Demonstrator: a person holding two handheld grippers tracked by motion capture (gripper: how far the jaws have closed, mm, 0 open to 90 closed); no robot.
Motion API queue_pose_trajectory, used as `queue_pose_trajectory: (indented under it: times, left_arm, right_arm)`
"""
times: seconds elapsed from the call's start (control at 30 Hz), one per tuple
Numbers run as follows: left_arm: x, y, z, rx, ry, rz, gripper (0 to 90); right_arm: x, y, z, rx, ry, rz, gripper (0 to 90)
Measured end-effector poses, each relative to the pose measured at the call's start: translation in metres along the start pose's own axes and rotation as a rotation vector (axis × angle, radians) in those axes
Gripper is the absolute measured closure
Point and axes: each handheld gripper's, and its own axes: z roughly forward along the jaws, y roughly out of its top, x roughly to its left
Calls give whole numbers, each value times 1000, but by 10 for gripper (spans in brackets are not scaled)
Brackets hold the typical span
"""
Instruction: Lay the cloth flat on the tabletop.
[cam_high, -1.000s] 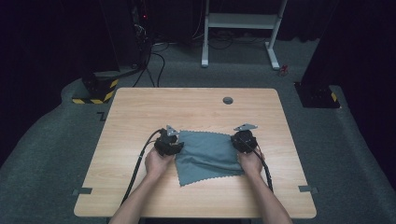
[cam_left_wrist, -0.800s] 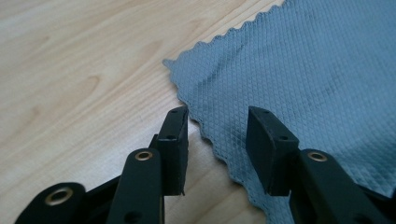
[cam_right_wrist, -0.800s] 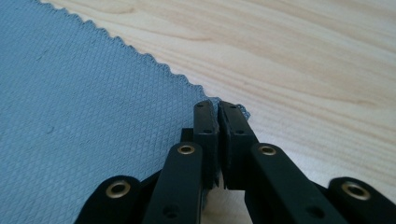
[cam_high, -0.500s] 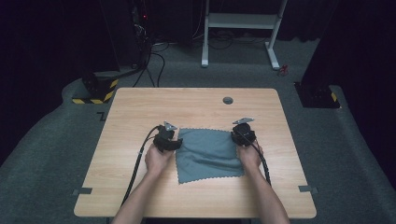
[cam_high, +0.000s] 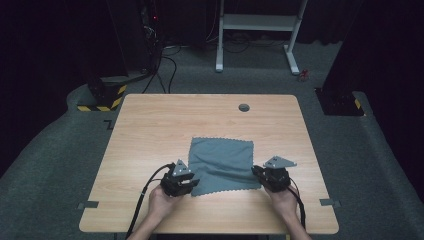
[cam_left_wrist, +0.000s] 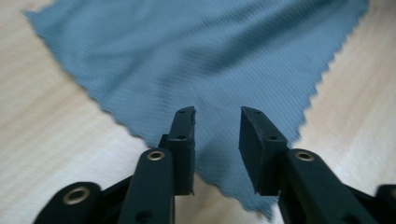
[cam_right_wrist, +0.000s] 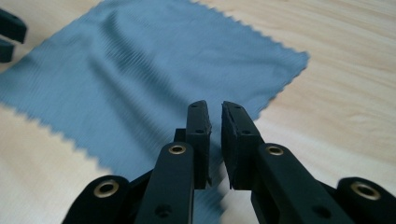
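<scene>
A grey-blue cloth (cam_high: 222, 162) with zigzag edges lies flat on the wooden table (cam_high: 150, 130). My left gripper (cam_high: 192, 183) is at the cloth's near left corner. In the left gripper view the jaws (cam_left_wrist: 218, 114) stand apart above that corner of the cloth (cam_left_wrist: 196, 56); they have just been closing, with nothing pinched. My right gripper (cam_high: 256, 173) is at the near right corner. Its jaws (cam_right_wrist: 215, 106) have just been closing to a narrow gap over the cloth (cam_right_wrist: 140, 70), and no fabric is gripped. The left gripper's jaws (cam_right_wrist: 9, 32) peek in at the top left.
A round cable hole (cam_high: 244, 107) sits near the table's far edge. Bare wood lies to the left, right and beyond the cloth. On the dark floor behind stand a white frame (cam_high: 257, 30) and a yellow-black striped base (cam_high: 100, 97) with cables.
Both hands have pulled back from the cloth's far corners to its near corners. The cloth stays spread flat in the same place.
</scene>
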Motion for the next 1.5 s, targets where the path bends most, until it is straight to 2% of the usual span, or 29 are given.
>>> queue_pose_trajectory:
  times: [0.07, 0.13, 0.17, 0.27, 0.43, 0.57, 0.67, 0.77, 0.87, 0.97, 1.13, 1.2, 1.23, 1.27, 1.3, 1.4, 1.5]
  left_arm:
    - [-6, -2, 3, 16, 23, 23, 687]
    - [-8, -3, 5, 20, 21, 15, 701]
    - [-8, -3, 5, 25, 24, 19, 704]
    - [-11, -3, 6, 27, 30, 22, 708]
    - [-13, -6, 8, 41, 30, 49, 765]
    - [-11, -6, 8, 42, 16, 26, 804]
    - [-6, -6, 8, 38, 4, 11, 893]
    - [-5, -6, 7, 41, -8, 5, 900]
    - [-6, -7, 4, 52, -22, 20, 900]
    - [-7, -10, -5, 36, -21, 32, 900]
    - [-3, -14, -19, 10, -29, 17, 900]
    - [-5, -13, -21, -9, -24, 26, 899]
    - [-7, -12, -20, -11, -21, 28, 885]
    - [-9, -10, -17, -3, -20, 27, 783]
    - [-10, -9, -14, 5, -22, 29, 747]
    - [-13, -9, -4, 26, -2, 33, 690]
    - [-14, -11, 2, 46, 13, 41, 709]
  right_arm:
    - [9, -10, -3, 2, 12, -24, 821]
    - [14, -19, -3, 29, 7, -48, 825]
    - [14, -23, -2, 43, 0, -54, 822]
    - [10, -31, 2, 70, -2, -26, 790]
    - [14, -32, 7, 105, -13, -69, 776]
    - [16, -33, 6, 104, -16, -71, 828]
    - [23, -33, 6, 112, -39, -118, 886]
    - [25, -31, 7, 124, -43, -126, 894]
    - [23, -31, 5, 123, -21, -112, 898]
    - [25, -33, -1, 101, 1, -95, 898]
    - [33, -33, -8, 95, 36, -120, 898]
    - [36, -33, -9, 91, 37, -131, 895]
    - [36, -33, -9, 88, 28, -133, 894]
    - [36, -33, -9, 87, 16, -135, 892]
    - [34, -32, -8, 90, 8, -132, 883]
    - [32, -32, -5, 91, 15, -121, 839]
    - [30, -33, -1, 105, 28, -105, 789]
